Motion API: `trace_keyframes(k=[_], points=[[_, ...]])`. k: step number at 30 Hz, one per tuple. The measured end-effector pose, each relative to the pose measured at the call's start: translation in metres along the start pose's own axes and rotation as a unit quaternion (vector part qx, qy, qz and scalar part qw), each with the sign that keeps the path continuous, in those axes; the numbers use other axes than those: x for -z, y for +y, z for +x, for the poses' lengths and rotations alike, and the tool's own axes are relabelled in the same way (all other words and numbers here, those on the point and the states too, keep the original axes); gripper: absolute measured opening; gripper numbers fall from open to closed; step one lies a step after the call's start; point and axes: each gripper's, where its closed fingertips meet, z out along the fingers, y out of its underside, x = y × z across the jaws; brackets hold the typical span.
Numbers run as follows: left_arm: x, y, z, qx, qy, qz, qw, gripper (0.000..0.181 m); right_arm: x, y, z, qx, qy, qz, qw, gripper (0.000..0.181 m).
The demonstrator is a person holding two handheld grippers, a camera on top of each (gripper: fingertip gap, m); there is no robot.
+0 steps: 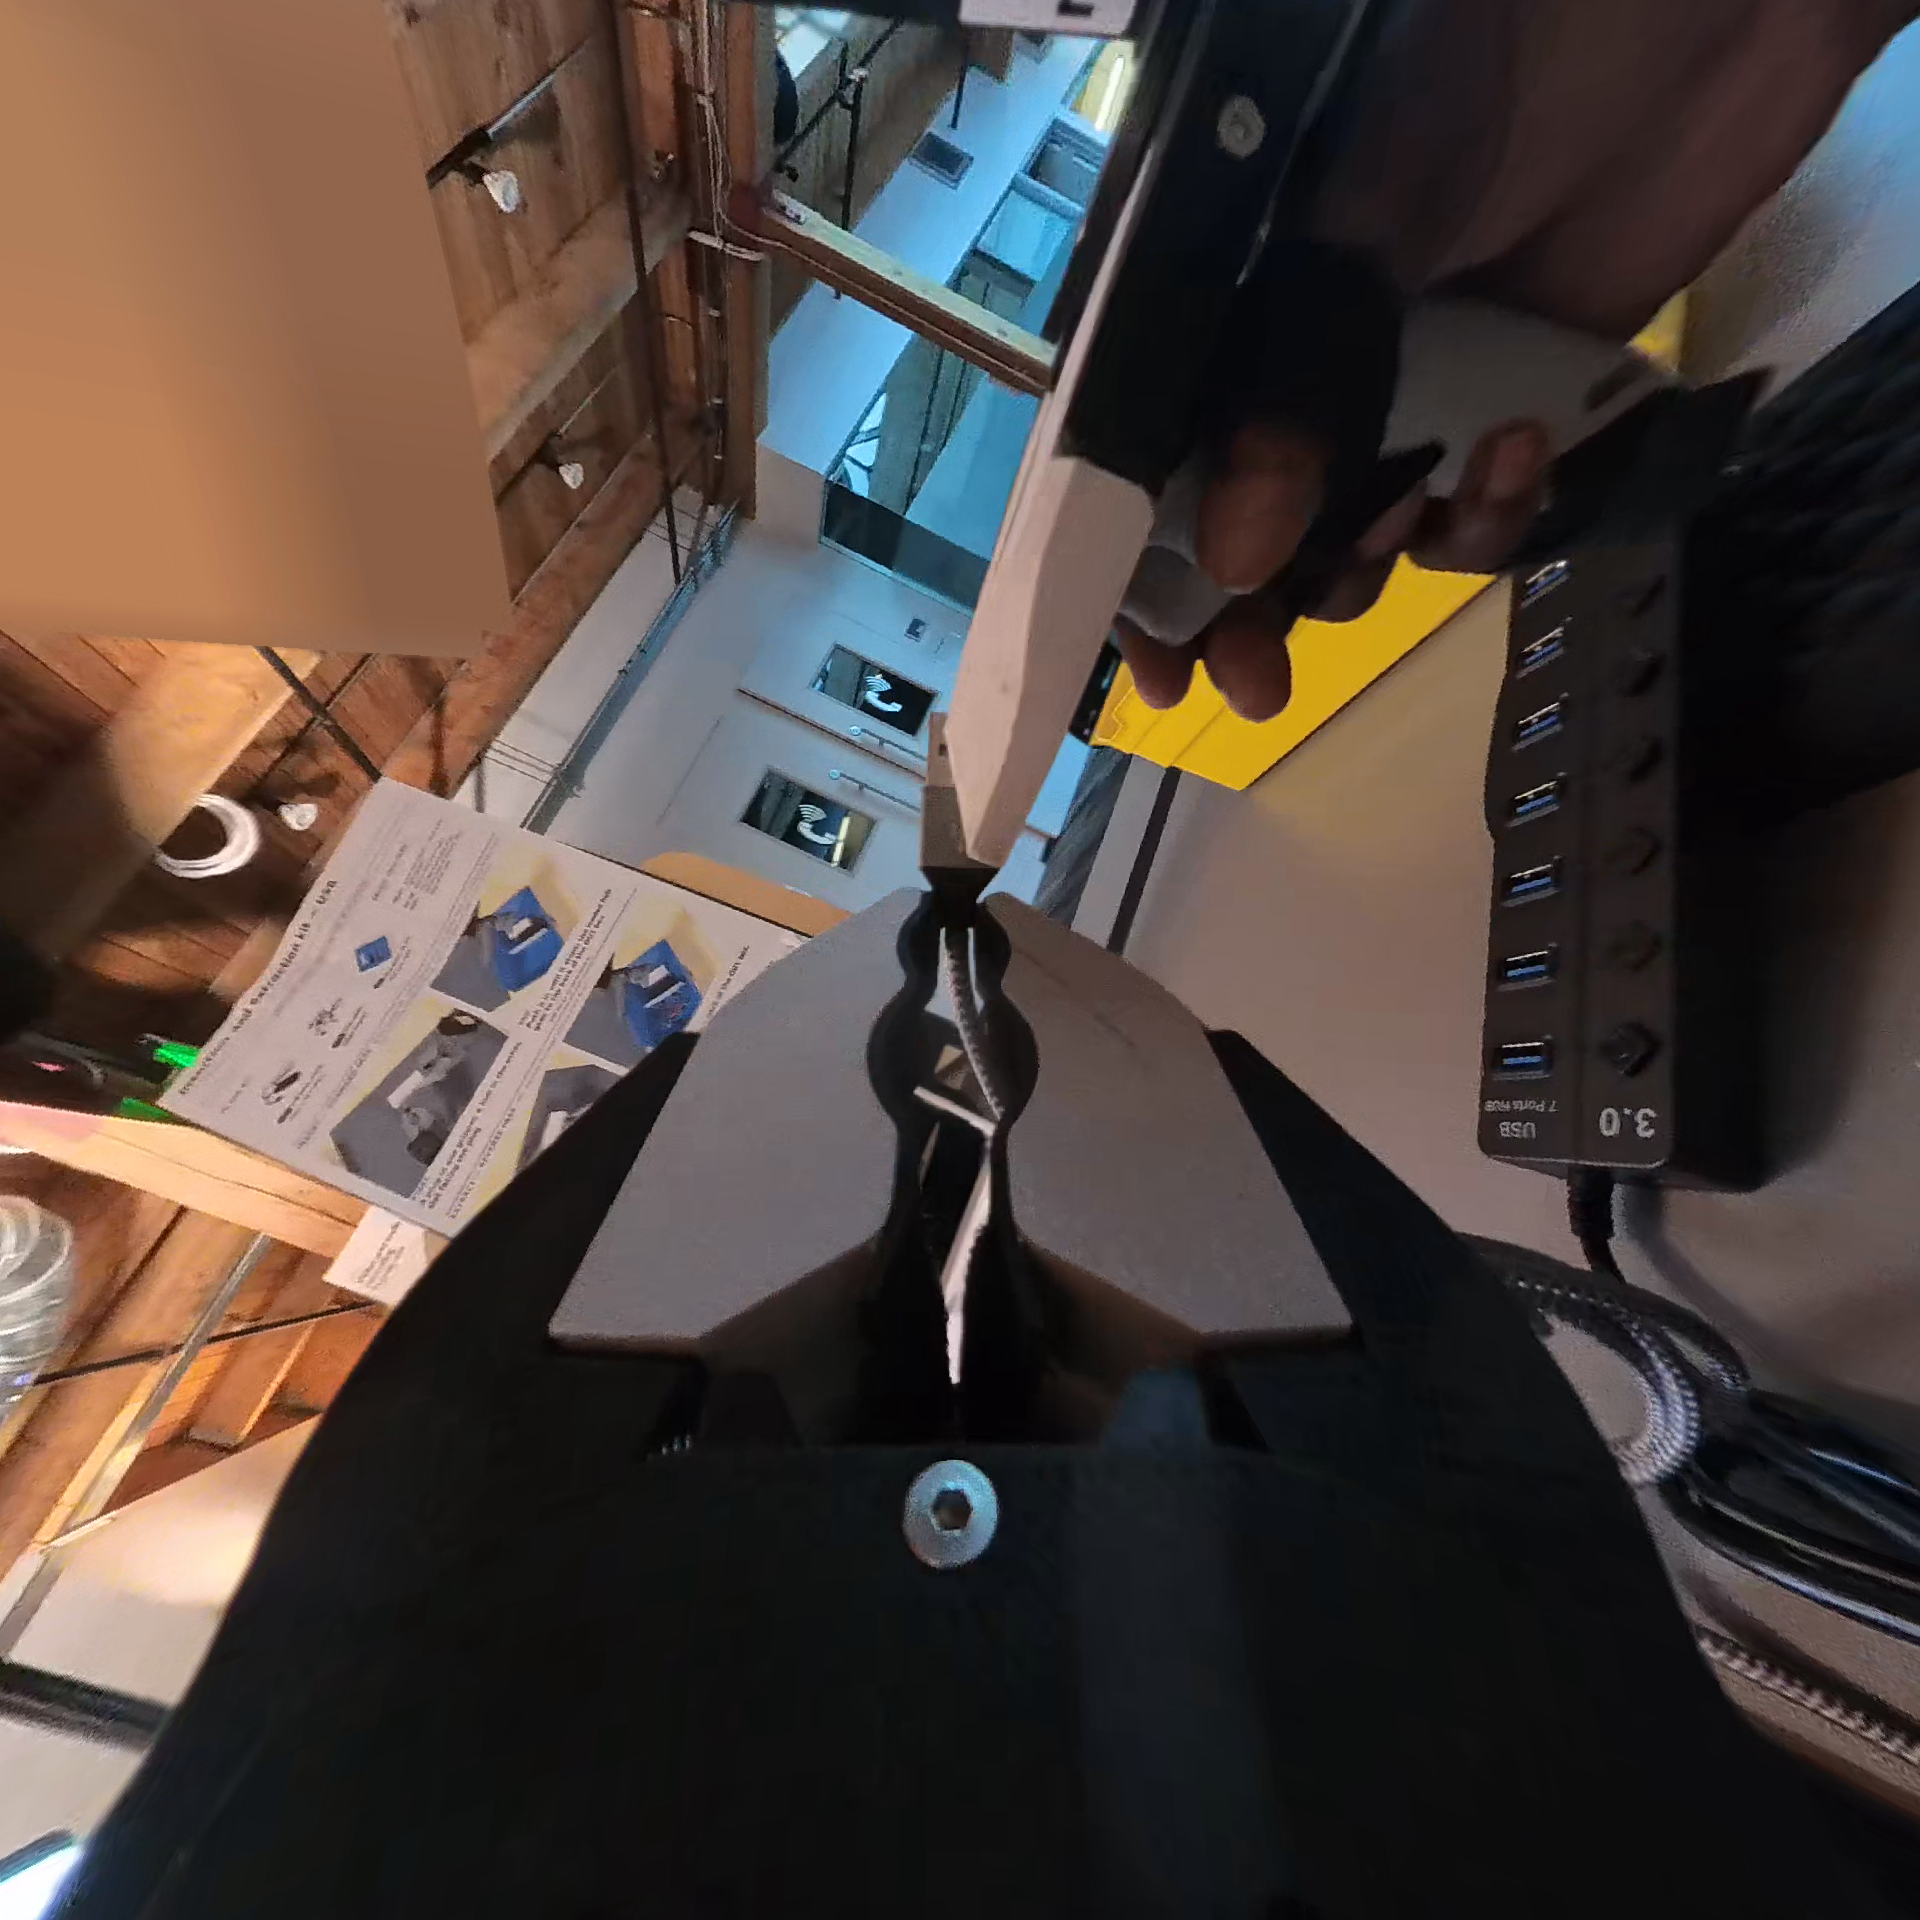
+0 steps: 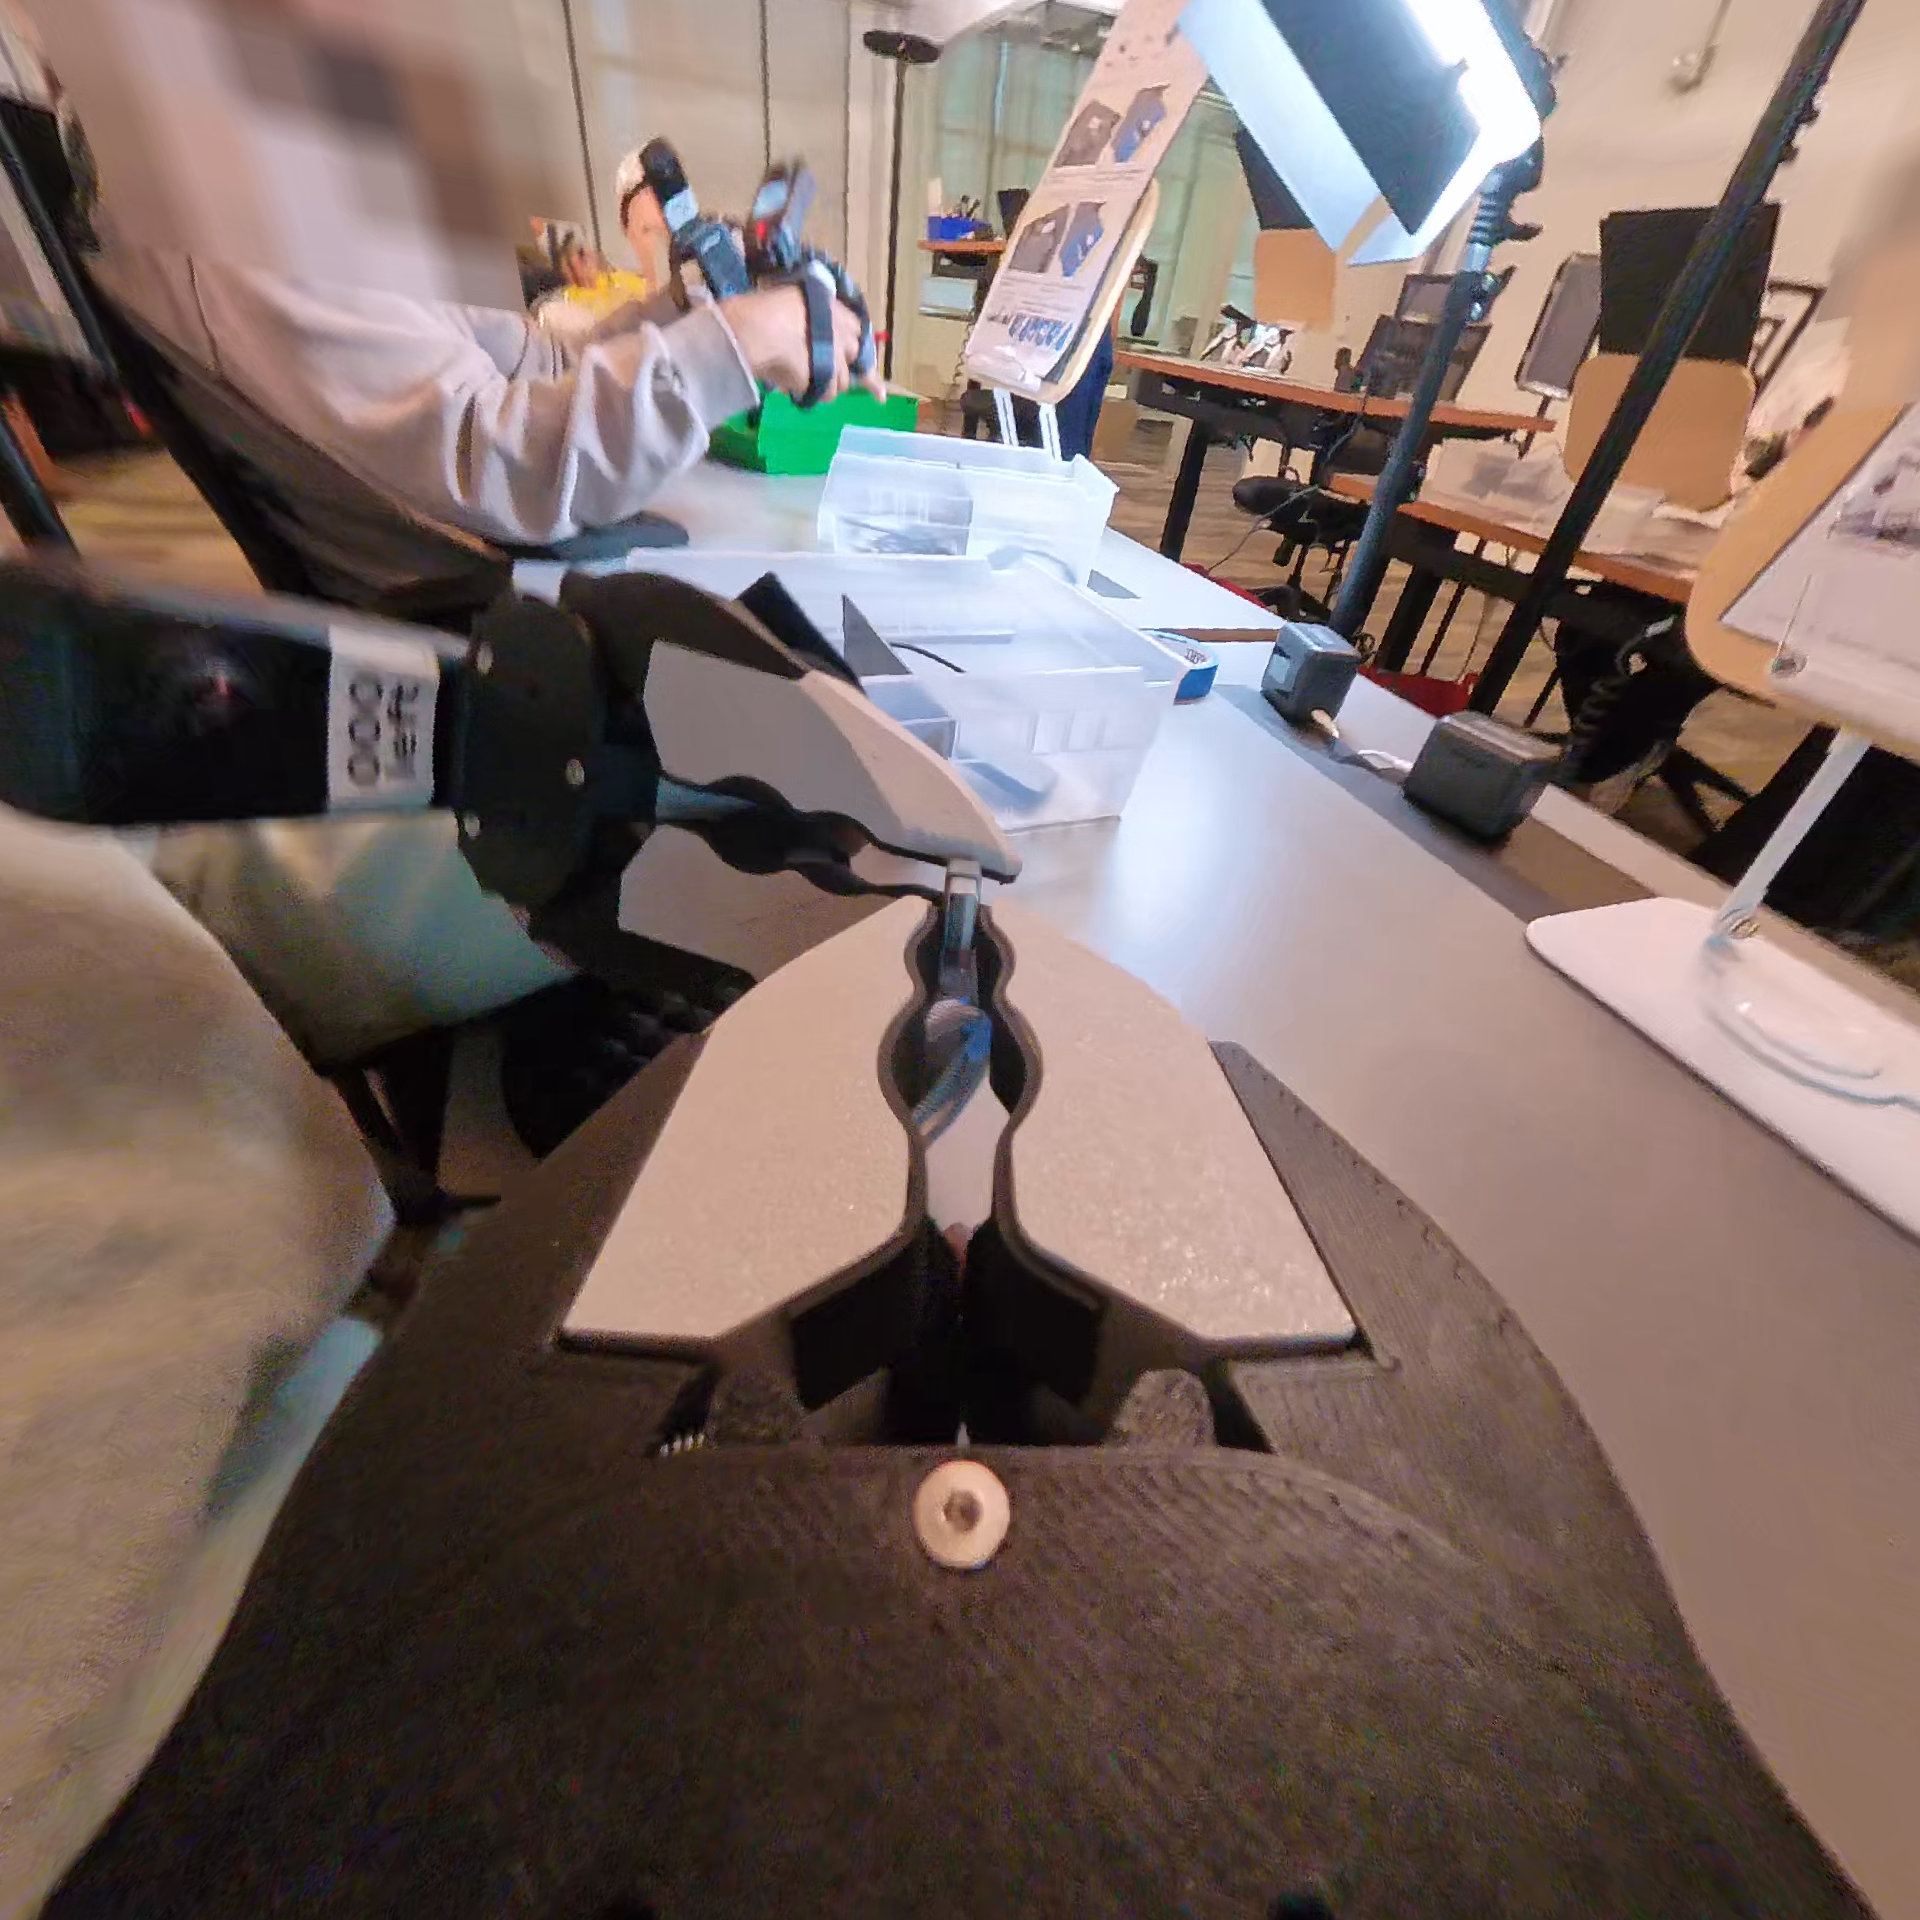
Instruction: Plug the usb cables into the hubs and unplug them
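Grey pads of the left gripper (image 1: pixel 951 914) were closed on a braided usb cable (image 1: pixel 971 1023), pinching it just behind the metal plug (image 1: pixel 940 810), which stuck out past the fingertips. Right beside that plug, in the left wrist view, sat the pale fingertip of the right gripper (image 1: pixel 987 821), held by a hand (image 1: pixel 1278 582). From its own camera the right gripper (image 2: pixel 956 909) was also drawn nearly together on something thin and dark at its tips, apparently the same cable's plug end; the left gripper (image 2: pixel 831 769) came in from the side and met it there. It read as a regrasp or hand-over of the connector between the two.

Doing this well would mean keeping one firm hold while the other resettled, and leaving the plug square and well exposed, so it could enter a port straight.

Off to the side, well apart from the plug, the hub (image 1: pixel 1579 883) was a long black bar with a row of blue ports, all apparently empty, its own cord trailing below. Further braided cable (image 1: pixel 1662 1382) lay looped on the grey table (image 2: pixel 1403 1039).
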Motion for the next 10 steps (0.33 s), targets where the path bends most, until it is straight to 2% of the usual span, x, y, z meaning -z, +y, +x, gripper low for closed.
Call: trace_keyframes(k=[2,4,6,9,10], points=[[0.002,-0.002,0.005,0.046,0.045,0.011,0.998,0.006,0.002,0.002,-0.003,0.061,-0.011,-0.015,0.998,0.006],[0.009,-0.009,0.013,0.156,0.142,0.040,0.977,0.019,0.006,-0.001,-0.011,0.150,-0.037,-0.013,0.988,0.006],[0.022,-0.027,0.012,0.282,0.249,0.088,0.922,0.034,0.013,-0.008,-0.025,0.276,-0.069,0.012,0.958,0.006],[0.033,-0.050,-0.023,0.381,0.280,0.173,0.864,0.033,0.020,-0.022,-0.047,0.419,-0.100,0.051,0.901,0.006],[0.037,-0.055,-0.026,0.409,0.323,0.180,0.835,0.033,0.021,-0.026,-0.051,0.439,-0.106,0.056,0.890,0.006]])
